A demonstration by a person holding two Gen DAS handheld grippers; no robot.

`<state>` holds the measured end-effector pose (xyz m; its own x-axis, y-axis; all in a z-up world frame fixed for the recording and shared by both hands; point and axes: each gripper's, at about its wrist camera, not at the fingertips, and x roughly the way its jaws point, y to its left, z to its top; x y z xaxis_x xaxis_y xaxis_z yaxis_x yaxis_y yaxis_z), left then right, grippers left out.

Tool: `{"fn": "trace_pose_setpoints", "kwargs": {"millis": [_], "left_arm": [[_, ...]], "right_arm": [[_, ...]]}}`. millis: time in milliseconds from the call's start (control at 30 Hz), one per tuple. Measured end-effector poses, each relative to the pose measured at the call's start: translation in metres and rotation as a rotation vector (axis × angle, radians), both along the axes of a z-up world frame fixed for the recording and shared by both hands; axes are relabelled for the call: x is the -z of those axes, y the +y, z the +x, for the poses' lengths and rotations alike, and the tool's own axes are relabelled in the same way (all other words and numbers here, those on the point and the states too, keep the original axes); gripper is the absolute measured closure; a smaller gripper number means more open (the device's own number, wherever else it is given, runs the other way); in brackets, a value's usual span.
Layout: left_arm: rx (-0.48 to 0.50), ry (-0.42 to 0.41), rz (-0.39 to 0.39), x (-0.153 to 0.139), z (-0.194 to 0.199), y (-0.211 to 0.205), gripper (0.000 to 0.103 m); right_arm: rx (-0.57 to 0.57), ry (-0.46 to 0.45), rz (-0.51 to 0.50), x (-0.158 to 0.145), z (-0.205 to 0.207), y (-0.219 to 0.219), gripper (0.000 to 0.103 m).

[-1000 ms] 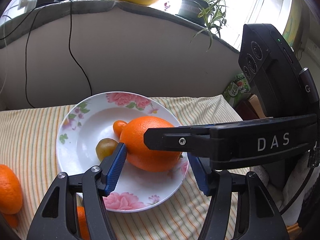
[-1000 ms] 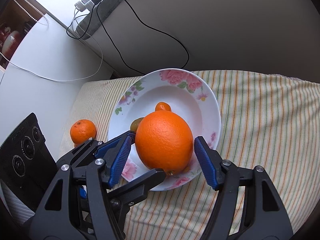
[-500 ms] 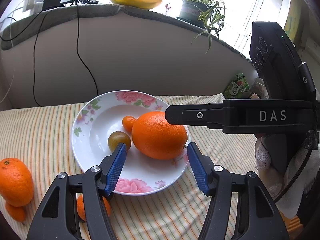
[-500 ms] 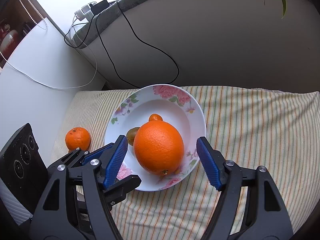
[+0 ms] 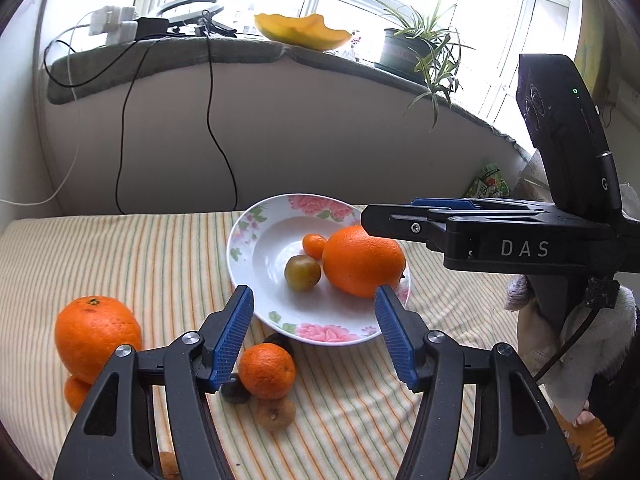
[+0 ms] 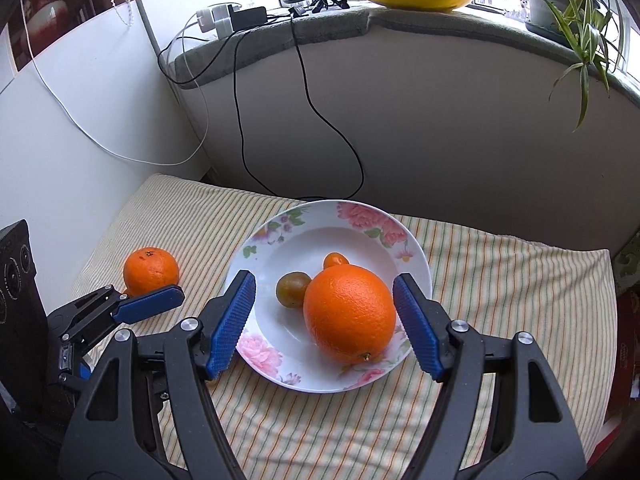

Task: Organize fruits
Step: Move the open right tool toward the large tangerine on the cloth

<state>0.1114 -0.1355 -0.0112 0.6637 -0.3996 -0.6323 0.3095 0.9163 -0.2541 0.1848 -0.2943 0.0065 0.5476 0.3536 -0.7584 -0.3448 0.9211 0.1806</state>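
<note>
A floral white plate [image 5: 256,256] [image 6: 416,256] on the striped cloth holds a large orange [image 5: 362,262] [image 6: 348,312], a small green-brown fruit [image 5: 302,273] [image 6: 291,289] and a tiny orange fruit [image 5: 314,245] [image 6: 335,260]. My left gripper [image 5: 314,336] is open and empty, short of the plate's near rim. My right gripper [image 6: 326,326] is open and empty, its blue pads either side of the large orange but pulled back from it. Beside the plate on the cloth lie another large orange [image 5: 96,332] [image 6: 150,270], a mandarin [image 5: 266,370] and small dark and brown fruits [image 5: 274,414].
A grey wall with black cables [image 6: 304,92] rises behind the table. The sill above holds a yellow melon slice [image 5: 302,32], a potted plant [image 5: 416,48] and a power strip [image 6: 218,18]. A white cabinet side [image 6: 80,120] stands at the left.
Both grippers have drawn back and up from the plate. The large orange now rests on the plate, free of the right gripper's pads. More loose fruit has come into the left view.
</note>
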Motion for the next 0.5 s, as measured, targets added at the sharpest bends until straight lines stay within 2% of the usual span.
{"fn": "trace_pose_setpoints", "kwargs": {"millis": [300,500], "left_arm": [[-0.09,-0.028,0.027,-0.003,-0.025,0.054,0.042],[-0.176,-0.018,0.042,0.004,-0.038,0.098,0.041]], "right_arm": [[-0.053,-0.028,-0.086,-0.004,-0.01,0.045,0.029],[-0.142,-0.033,-0.047,-0.004,-0.013,0.07,0.029]]}}
